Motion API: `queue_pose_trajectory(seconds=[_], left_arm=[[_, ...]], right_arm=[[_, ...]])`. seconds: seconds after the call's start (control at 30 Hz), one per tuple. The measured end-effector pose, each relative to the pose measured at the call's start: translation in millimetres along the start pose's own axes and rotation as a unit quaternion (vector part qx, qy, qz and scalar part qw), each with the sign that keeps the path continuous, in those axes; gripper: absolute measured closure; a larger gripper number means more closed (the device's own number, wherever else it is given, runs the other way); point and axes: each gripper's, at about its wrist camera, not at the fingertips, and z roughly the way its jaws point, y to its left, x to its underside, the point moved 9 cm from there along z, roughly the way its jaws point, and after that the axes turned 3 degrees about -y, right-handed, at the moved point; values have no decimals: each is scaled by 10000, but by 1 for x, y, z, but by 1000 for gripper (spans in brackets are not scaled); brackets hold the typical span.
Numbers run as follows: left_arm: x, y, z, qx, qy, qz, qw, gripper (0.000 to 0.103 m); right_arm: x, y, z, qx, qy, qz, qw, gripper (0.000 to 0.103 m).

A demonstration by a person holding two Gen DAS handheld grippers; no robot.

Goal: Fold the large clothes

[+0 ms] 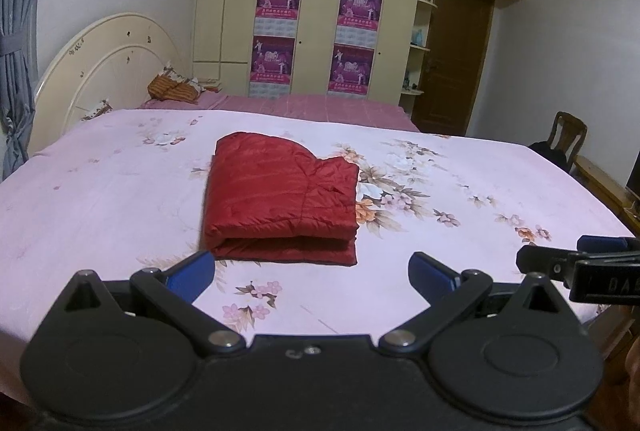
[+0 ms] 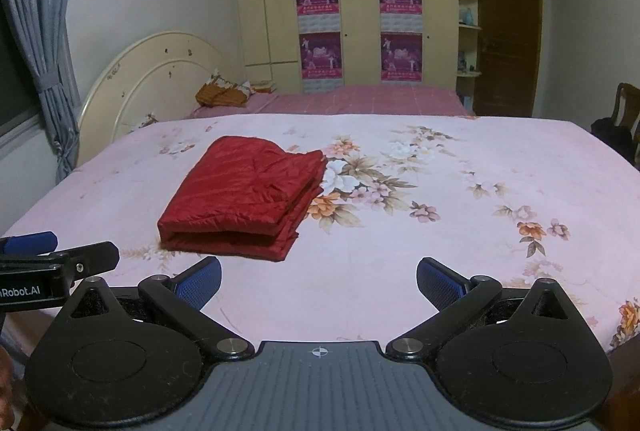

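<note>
Red quilted jacket (image 1: pixel 280 199) lay on the floral pink sheet (image 1: pixel 100 211) of the bed, roughly at its middle, already doubled into a compact, squarish bundle with its folded edge facing us. We held the left gripper (image 1: pixel 312 271) low over the near part of the sheet with its jaws spread wide and nothing between them, its left blue pad (image 1: pixel 194 271) just short of the bundle's near left corner. Our right gripper (image 2: pixel 318 279) hung alongside, likewise wide open and empty, further from the jacket, which sat ahead and to its left (image 2: pixel 244 191).

We judged the folding to be nearly or wholly done, so the step in hand looked like a final tidy or a check. To do it well, we thought any further touch should be light. The layers at the right side looked slightly stepped and uneven, so a gentle press or a nudge there would square them. The slippery padded fabric seemed likely to spring open or slide if pinched at one layer only. Taking all the layers together at a corner would be the safer grip.
</note>
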Motion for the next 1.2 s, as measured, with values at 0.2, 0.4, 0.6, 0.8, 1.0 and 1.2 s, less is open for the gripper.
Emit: queue_pose_trajectory(seconds=[0.2, 0.4, 0.6, 0.8, 1.0, 1.2], left_arm=[[0, 0, -1, -15, -16, 15, 10000, 0], [-3, 0, 0, -18, -33, 20, 10000, 0], [-4, 0, 0, -25, -42, 27, 10000, 0], [-5, 0, -1, -23, -38, 31, 10000, 0], [-6, -1, 0, -22, -36, 35, 10000, 0], [-7, 0, 1, -25, -45, 31, 10000, 0]], right_arm=[[-2, -2, -1, -31, -37, 6, 10000, 0], [-4, -5, -3, -38, -64, 9, 10000, 0], [-6, -7, -5, -45, -82, 15, 10000, 0], [-6, -8, -5, -45, -83, 18, 10000, 0], [-7, -8, -5, -52, -82, 12, 10000, 0], [-7, -7, -4, -62, -83, 19, 9999, 0]])
